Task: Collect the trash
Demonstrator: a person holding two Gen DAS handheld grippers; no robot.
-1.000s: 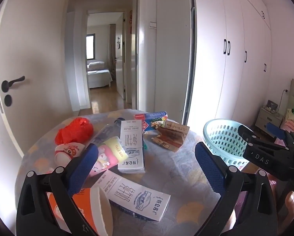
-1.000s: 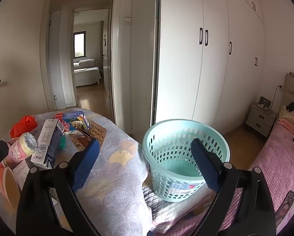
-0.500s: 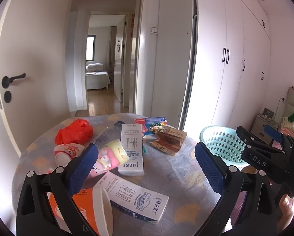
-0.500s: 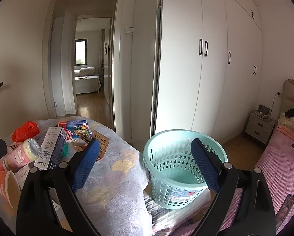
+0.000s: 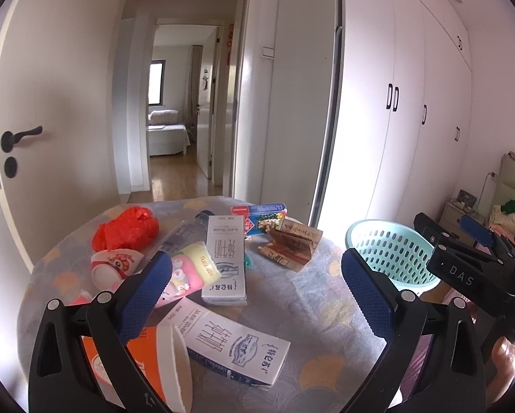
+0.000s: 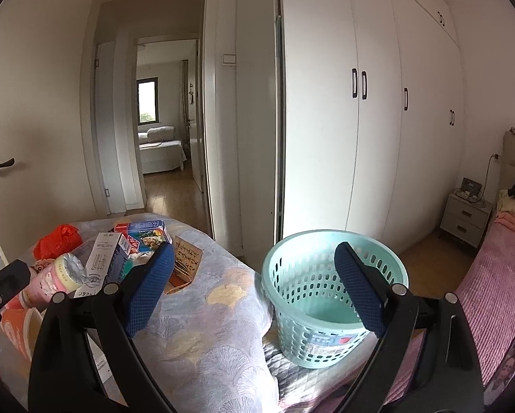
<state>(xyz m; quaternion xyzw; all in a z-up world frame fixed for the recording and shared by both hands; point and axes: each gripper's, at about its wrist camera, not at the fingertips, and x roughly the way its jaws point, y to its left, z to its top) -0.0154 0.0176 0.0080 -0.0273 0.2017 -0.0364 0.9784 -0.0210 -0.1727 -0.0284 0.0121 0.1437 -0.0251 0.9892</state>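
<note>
Trash lies on a round table with a patterned cloth (image 5: 312, 309): a white milk carton (image 5: 236, 344) near me, a second carton (image 5: 224, 258), a pink-yellow cup (image 5: 192, 268), an orange paper cup (image 5: 143, 358), a red plastic bag (image 5: 126, 229), a blue-red box (image 5: 260, 215) and a brown folded box (image 5: 291, 244). A teal basket (image 6: 326, 296) stands right of the table. My left gripper (image 5: 257, 296) is open and empty above the near cartons. My right gripper (image 6: 254, 289) is open and empty, between table edge and basket.
White wardrobe doors (image 6: 377, 120) fill the far wall. An open doorway (image 5: 181, 120) leads to a hallway. A closed door with a black handle (image 5: 20, 134) is at left. A pink bed (image 6: 498, 282) and a nightstand (image 6: 467, 216) are at right.
Both grippers have lifted and tilted up a little, so the table and basket sit lower in view. Nothing was taken hold of; the trash has not moved.
</note>
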